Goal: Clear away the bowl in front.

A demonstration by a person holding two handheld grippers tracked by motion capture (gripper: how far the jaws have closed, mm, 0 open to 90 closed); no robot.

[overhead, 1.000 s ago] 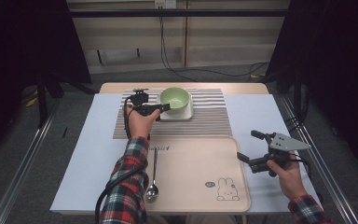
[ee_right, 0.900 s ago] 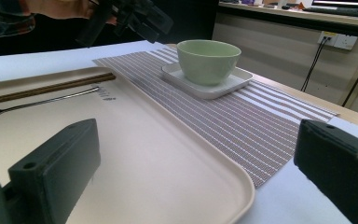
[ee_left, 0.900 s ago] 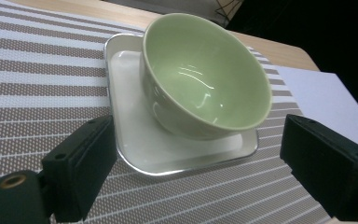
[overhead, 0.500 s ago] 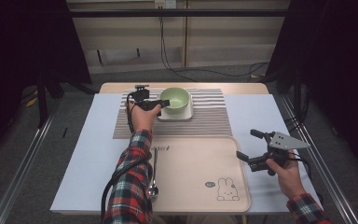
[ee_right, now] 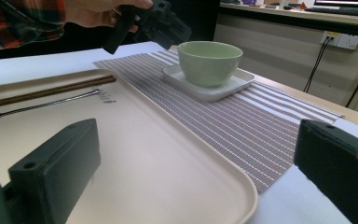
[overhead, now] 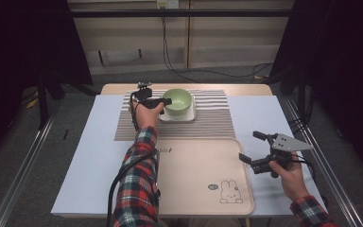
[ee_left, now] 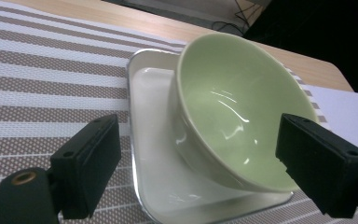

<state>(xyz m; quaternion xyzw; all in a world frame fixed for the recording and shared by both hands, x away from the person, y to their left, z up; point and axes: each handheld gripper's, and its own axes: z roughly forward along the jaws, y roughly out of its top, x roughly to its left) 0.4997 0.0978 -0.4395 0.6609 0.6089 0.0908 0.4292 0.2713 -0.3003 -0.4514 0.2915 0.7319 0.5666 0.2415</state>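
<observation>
A pale green bowl (overhead: pixel 177 100) (ee_left: pixel 233 116) (ee_right: pixel 209 60) stands on a white square plate (overhead: pixel 189 116) (ee_left: pixel 149 140) (ee_right: pixel 240 84) on a striped placemat (overhead: pixel 212 123). My left gripper (overhead: pixel 164 103) (ee_left: pixel 205 163) is open at the bowl's left side. Its jaws are spread wide either side of the bowl's near rim, and I cannot tell whether they touch it. My right gripper (overhead: pixel 249 145) (ee_right: pixel 191 168) is open and empty at the right edge of a beige tray (overhead: pixel 194 170) (ee_right: pixel 144 154).
A spoon (ee_right: pixel 37 108) and dark chopsticks (ee_right: pixel 51 92) lie on the tray's left part. The tray has a rabbit print (overhead: pixel 230 191) near its front right corner. White paper (overhead: pixel 90 156) covers the table around the placemat and tray.
My left gripper has edged forward, closer to the bowl, and the forearm now covers the spoon in the high view. The right gripper has barely moved.
</observation>
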